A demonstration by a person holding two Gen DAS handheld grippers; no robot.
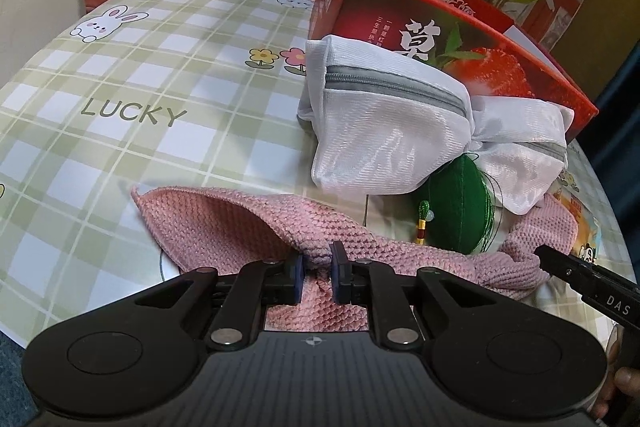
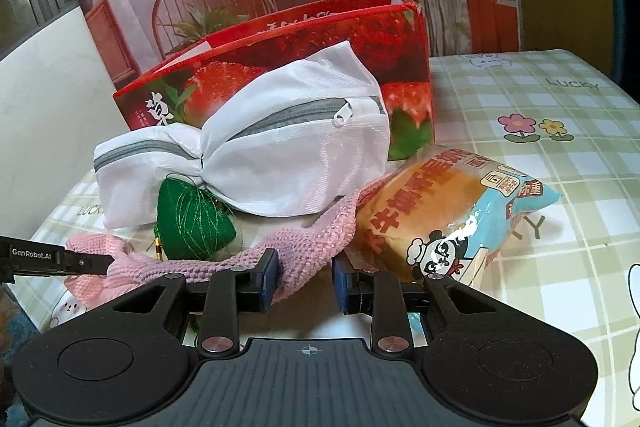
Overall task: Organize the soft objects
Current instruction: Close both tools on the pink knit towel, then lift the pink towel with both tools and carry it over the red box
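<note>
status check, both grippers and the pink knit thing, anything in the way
Left gripper shut on pink knitted cloth. Right gripper open, strap of the cloth between its fingers. White mesh zip bag and green tasselled pouch lie on the cloth.

In the right wrist view the mesh pouch (image 2: 256, 151) sat mid-desk (image 2: 560, 187), leaning against the gift box (image 2: 288, 55) behind it at 12 o'clock. The tasselled sachet (image 2: 192, 223) lay tucked under the pouch at 7 o'clock, the bread packet (image 2: 452, 219) at 4 o'clock. The knitted piece (image 2: 240, 263) stretched along the front, under pouch and packet.
</note>
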